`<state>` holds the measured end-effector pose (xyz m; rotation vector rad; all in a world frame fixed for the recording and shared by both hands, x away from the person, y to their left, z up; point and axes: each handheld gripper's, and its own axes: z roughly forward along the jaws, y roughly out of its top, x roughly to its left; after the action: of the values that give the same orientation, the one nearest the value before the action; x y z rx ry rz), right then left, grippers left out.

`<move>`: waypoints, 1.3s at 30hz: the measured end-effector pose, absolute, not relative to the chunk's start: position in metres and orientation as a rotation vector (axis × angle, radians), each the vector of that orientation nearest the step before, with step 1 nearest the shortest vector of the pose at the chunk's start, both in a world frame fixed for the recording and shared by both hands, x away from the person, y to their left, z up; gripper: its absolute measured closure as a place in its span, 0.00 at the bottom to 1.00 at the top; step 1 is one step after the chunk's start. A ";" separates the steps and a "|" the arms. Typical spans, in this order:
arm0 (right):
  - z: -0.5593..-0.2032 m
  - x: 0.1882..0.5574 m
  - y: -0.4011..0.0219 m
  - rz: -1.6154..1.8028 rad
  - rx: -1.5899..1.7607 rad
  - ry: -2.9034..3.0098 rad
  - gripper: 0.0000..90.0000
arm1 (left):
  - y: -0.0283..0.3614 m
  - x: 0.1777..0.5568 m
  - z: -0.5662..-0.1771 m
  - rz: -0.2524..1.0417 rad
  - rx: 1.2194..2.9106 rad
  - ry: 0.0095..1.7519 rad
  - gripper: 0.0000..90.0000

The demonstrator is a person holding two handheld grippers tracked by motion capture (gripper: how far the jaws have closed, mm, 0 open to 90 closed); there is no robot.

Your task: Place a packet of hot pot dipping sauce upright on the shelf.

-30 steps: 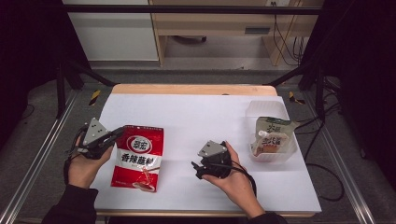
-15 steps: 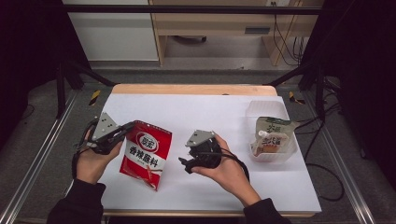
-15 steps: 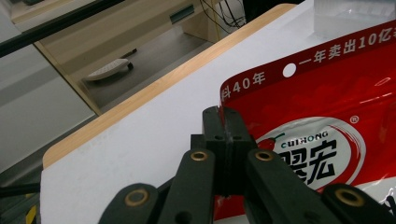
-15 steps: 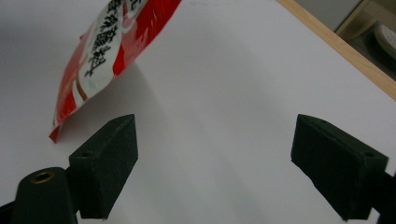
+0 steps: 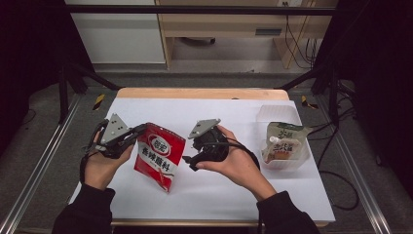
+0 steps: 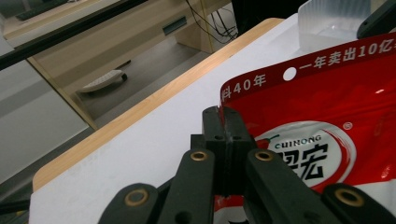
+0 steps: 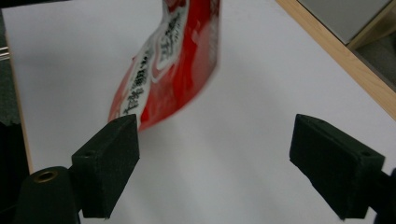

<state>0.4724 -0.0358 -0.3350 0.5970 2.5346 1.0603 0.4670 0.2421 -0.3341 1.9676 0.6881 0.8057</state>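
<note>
High view showed a red snack pouch (image 5: 159, 156) lifted at a tilt over the white table (image 5: 214, 195), nearer its left edge and front than its back. The left gripper (image 5: 139, 130) pinched the pouch's upper left corner, jaws fully closed on the foil. In the left gripper view the pouch (image 6: 327, 121) carried white characters along its top strip reading "40年" and "一年卖出10亿", beside a round hang hole, and a white oval badge with "CUINONG" above large dark characters. From above, the front also showed a round white logo and a white panel with black characters, too small to read surely.

The right gripper (image 5: 189, 162) sat just right of the pouch, near the table's middle, its jaws standing wide apart with nothing between them; in the right gripper view the pouch (image 7: 163, 65) hung blurred beyond the open pads (image 7: 109, 163), not touching them.

Near the right edge stood a clear plastic tub (image 5: 280, 114) holding an upright pale spouted pouch (image 5: 282, 141) with green characters on it, unreadable at that size. A wooden strip ran along the table's back edge.
</note>
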 end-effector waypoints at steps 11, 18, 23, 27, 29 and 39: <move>-0.319 0.478 -0.025 1.032 0.550 2.592 0.23 | 0.233 0.465 -0.332 0.797 1.978 0.666 1.00; -0.316 0.483 -0.019 1.014 0.544 2.617 0.28 | 0.232 0.465 -0.332 0.796 1.982 0.663 1.00; -0.318 0.486 -0.015 1.008 0.543 2.647 0.33 | 0.233 0.464 -0.332 0.795 1.984 0.663 1.00; -0.320 0.488 -0.009 0.988 0.533 2.671 0.40 | 0.232 0.464 -0.331 0.792 1.983 0.660 1.00; -0.323 0.491 -0.005 0.974 0.520 2.690 0.47 | 0.231 0.463 -0.331 0.793 1.983 0.656 1.00; -0.332 0.500 0.005 0.895 0.518 2.730 0.81 | 0.233 0.462 -0.331 0.780 1.990 0.652 1.00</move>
<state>0.4999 0.0048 -0.3323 0.5177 2.7305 0.8953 0.4618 0.2328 -0.3306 1.9898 0.6516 0.7799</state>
